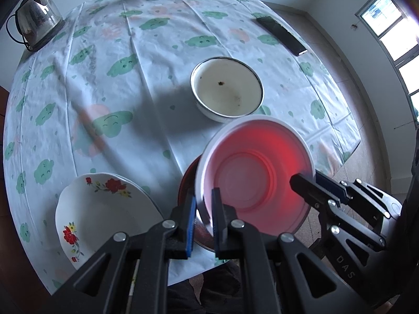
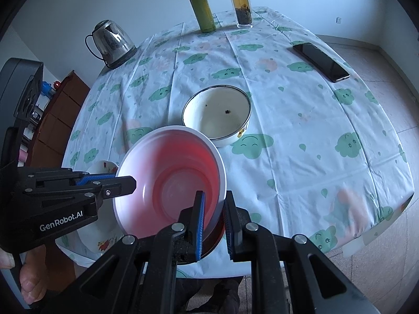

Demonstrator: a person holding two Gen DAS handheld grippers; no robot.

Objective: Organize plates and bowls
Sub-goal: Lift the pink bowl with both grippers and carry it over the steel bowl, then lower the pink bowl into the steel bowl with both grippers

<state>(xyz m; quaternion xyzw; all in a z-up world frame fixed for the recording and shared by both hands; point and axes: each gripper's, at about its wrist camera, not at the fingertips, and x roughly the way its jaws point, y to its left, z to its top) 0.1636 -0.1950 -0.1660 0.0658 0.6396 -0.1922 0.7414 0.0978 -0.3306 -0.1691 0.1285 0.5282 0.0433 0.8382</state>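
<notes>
A red plastic bowl with a white rim (image 1: 251, 178) (image 2: 172, 180) is held above the table's near edge. My left gripper (image 1: 203, 209) is shut on its left rim. My right gripper (image 2: 213, 217) is shut on its right rim and also shows in the left wrist view (image 1: 309, 183). Under the bowl lies a dark red plate (image 1: 187, 185) (image 2: 217, 238), mostly hidden. A white flowered plate (image 1: 104, 209) (image 2: 104, 168) lies to its left. A white enamel bowl (image 1: 226, 89) (image 2: 217, 112) with a dark rim stands farther back.
A round table with a cloud-print cloth (image 2: 301, 130) carries a glass kettle (image 2: 112, 43) at the back left, a green flask (image 2: 204, 10) and a tea bottle (image 2: 239, 2) at the back, and a black phone (image 2: 320, 61) at the right.
</notes>
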